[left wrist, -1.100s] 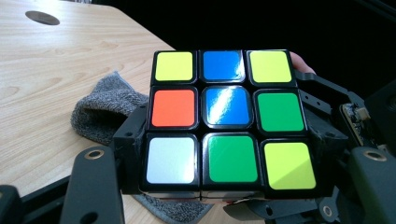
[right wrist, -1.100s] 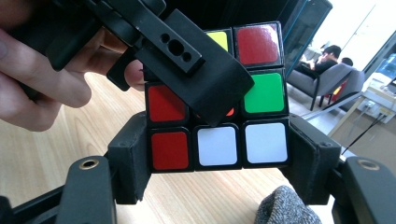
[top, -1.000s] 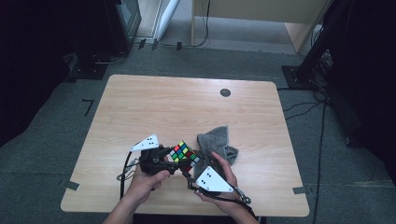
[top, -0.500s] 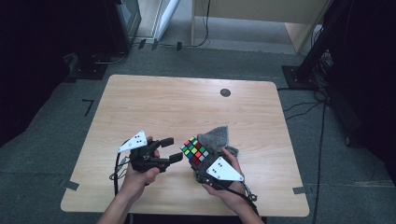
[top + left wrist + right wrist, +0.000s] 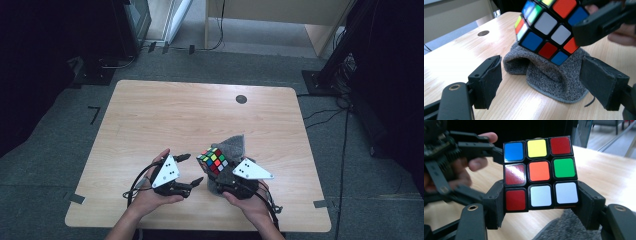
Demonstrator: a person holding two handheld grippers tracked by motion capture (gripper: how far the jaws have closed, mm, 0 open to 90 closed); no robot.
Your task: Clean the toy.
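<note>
Light wooden table [image 5: 150, 120] with a small round dark grommet [image 5: 241, 99] near the far edge. Grey carpet floor [image 5: 65, 125] all around, black cables [image 5: 327, 112] trailing off right.

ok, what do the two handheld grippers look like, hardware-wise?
Both alike: left gripper and right gripper have black bodies, two black jaws with dark pads, brass-coloured pivot rivets, and a grey three-cornered plate bearing small black dots on top. A black cable trails from each. No sleeves visible.
</note>
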